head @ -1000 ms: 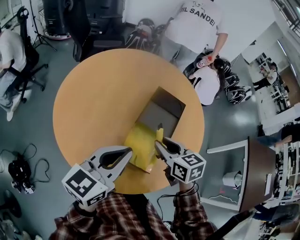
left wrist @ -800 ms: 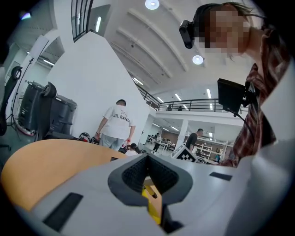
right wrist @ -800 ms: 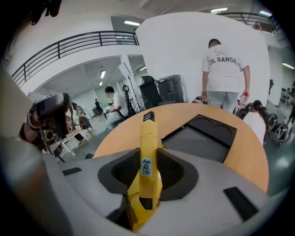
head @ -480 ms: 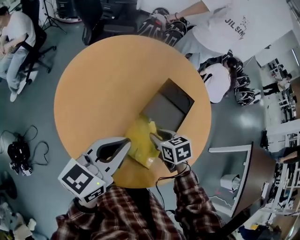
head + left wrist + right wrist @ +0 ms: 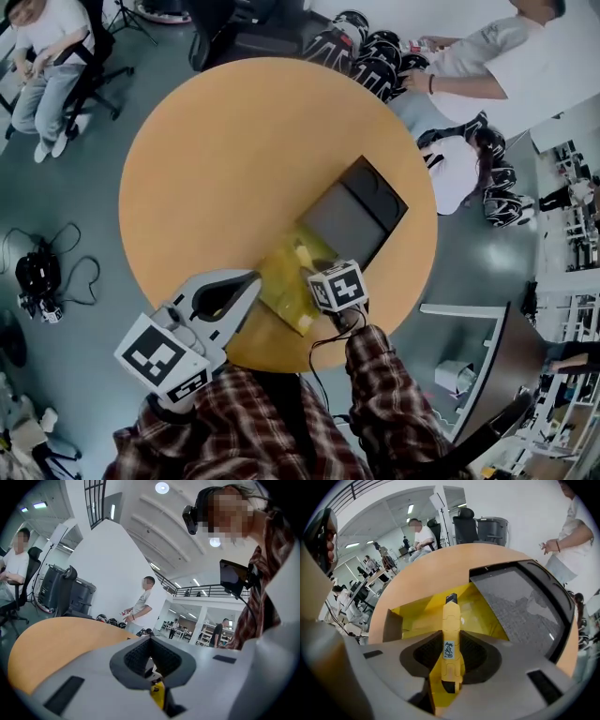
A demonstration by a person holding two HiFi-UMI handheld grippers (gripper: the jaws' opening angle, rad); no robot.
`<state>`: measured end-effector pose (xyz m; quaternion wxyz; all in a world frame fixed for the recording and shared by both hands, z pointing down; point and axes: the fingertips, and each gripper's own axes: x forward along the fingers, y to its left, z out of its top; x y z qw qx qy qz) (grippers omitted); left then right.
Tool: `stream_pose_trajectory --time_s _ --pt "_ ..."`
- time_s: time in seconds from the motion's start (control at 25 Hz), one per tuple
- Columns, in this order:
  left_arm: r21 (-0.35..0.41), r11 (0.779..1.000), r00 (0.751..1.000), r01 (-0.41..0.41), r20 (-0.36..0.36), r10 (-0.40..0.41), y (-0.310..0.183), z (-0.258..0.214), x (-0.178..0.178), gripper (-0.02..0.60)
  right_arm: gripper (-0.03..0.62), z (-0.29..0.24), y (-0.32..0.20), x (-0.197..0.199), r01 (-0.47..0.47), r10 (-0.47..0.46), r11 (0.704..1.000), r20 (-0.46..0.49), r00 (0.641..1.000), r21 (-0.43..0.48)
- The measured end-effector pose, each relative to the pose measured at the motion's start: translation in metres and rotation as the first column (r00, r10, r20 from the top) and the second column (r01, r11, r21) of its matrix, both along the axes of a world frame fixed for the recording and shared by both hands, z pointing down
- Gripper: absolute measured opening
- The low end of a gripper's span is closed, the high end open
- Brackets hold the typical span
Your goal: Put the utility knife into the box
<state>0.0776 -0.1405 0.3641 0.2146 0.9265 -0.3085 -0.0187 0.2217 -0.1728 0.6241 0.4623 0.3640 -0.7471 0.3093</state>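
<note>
A yellow utility knife (image 5: 451, 639) is clamped lengthwise in my right gripper (image 5: 451, 654), its black tip pointing down into the open yellow box (image 5: 417, 618). In the head view the right gripper (image 5: 319, 275) hangs over the box (image 5: 281, 286) near the table's front edge, with its marker cube hiding the jaws. The box's dark grey lid (image 5: 361, 211) lies folded back to the far right. My left gripper (image 5: 249, 283) rests just left of the box, shut with nothing held. In its own view the left gripper (image 5: 150, 641) shows a bit of yellow beyond its jaws.
The box sits on a round orange table (image 5: 225, 159). A person in white (image 5: 525, 56) stands at the far right beside several helmets (image 5: 366, 52) on the floor. Another person sits at the far left (image 5: 47, 47). Cables (image 5: 42, 272) lie on the floor to the left.
My right gripper has tipped forward and down over the box, carrying the knife closer to its inside. The left gripper has stayed beside the box.
</note>
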Motion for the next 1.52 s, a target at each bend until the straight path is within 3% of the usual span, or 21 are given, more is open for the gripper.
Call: stream_pose_trajectory --time_s 0.28,0.6,0.92,1.12,1.32,1.52 --pt "-0.006 0.999 0.999 0.044 -0.002 -0.044 0.004 0.002 -0.016 0.011 0.123 0.022 0.006 -0.012 0.068 -0.072 0.996 -0.055 0.996 -0.062" --pt "0.015 0.999 0.999 0.047 -0.001 -0.047 0.007 -0.004 -0.016 0.011 0.124 0.03 0.011 -0.018 0.085 -0.092 0.993 -0.08 0.993 -0.082" --pt "0.034 0.999 1.0 0.019 0.002 -0.02 0.006 -0.012 -0.006 0.011 0.126 0.007 0.004 -0.02 0.009 -0.008 1.0 0.037 0.999 -0.018" --pt "0.056 0.998 1.0 -0.019 0.002 0.019 0.006 -0.02 0.008 0.011 0.126 -0.037 -0.009 -0.021 -0.101 0.086 0.992 0.192 0.978 0.069" --pt "0.092 0.994 0.999 -0.055 0.003 0.055 0.004 -0.035 0.018 0.011 0.124 -0.119 -0.02 -0.033 -0.177 0.085 0.954 0.347 0.934 0.243" --pt "0.128 0.988 0.996 -0.085 0.007 0.085 0.002 -0.049 0.026 0.011 0.046 -0.205 -0.012 -0.037 -0.246 0.028 0.86 0.441 0.897 0.446"
